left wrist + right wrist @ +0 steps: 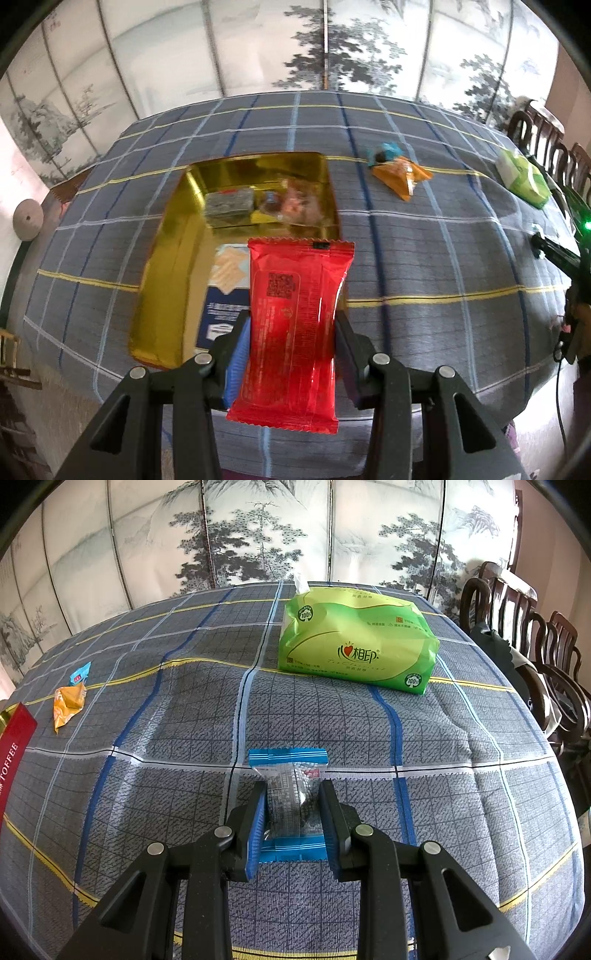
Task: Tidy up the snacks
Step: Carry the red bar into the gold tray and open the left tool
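Observation:
My left gripper is shut on a red snack packet and holds it above the near right part of a gold tin. The tin holds a blue-and-white packet, a grey wrapped snack and a clear reddish packet. My right gripper is shut on a clear snack packet with blue ends, at the tablecloth. An orange packet and a small blue packet lie on the cloth right of the tin.
A green tissue pack sits at the far right of the plaid-covered table. The tin's red side shows at the left edge. Dark wooden chairs stand along the right side. A painted folding screen stands behind.

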{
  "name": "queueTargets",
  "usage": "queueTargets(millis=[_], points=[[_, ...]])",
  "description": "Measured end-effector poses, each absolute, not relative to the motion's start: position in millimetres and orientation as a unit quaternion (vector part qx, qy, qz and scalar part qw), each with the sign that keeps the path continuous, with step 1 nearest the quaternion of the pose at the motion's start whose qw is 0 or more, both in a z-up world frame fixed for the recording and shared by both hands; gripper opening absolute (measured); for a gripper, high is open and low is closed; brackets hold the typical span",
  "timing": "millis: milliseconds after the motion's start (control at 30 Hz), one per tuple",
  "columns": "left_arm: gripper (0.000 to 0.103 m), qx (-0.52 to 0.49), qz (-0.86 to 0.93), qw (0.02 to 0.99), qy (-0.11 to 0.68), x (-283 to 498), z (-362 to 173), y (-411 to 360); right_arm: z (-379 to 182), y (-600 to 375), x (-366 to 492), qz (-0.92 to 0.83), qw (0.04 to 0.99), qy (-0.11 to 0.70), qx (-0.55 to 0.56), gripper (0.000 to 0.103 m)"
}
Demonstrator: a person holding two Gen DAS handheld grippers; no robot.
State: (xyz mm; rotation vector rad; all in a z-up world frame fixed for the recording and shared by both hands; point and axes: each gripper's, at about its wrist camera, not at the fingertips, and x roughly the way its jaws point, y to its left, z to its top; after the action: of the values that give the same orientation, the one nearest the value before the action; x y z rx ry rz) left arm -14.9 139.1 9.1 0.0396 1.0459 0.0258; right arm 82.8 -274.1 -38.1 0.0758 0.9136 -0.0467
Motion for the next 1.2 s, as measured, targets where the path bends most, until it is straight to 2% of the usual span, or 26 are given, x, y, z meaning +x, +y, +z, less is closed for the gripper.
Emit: queueTargets(millis=[733,933,1200], points=[[0.043,0.043,0.084,0.867,0.489,8,-3,195,-37,-271,83,-0.025,0.896,0.441,0.033,0.025],[0.043,0.012,0.089,0.866,0.492,10,0,214,-37,-270,83,-0.025,0.896,0.441,0.033,0.025],[0.043,0.025,0.095,0.867,0.488,7,-1,206,-37,-269,83,-0.025,0.896,0.441,0.032,0.025]])
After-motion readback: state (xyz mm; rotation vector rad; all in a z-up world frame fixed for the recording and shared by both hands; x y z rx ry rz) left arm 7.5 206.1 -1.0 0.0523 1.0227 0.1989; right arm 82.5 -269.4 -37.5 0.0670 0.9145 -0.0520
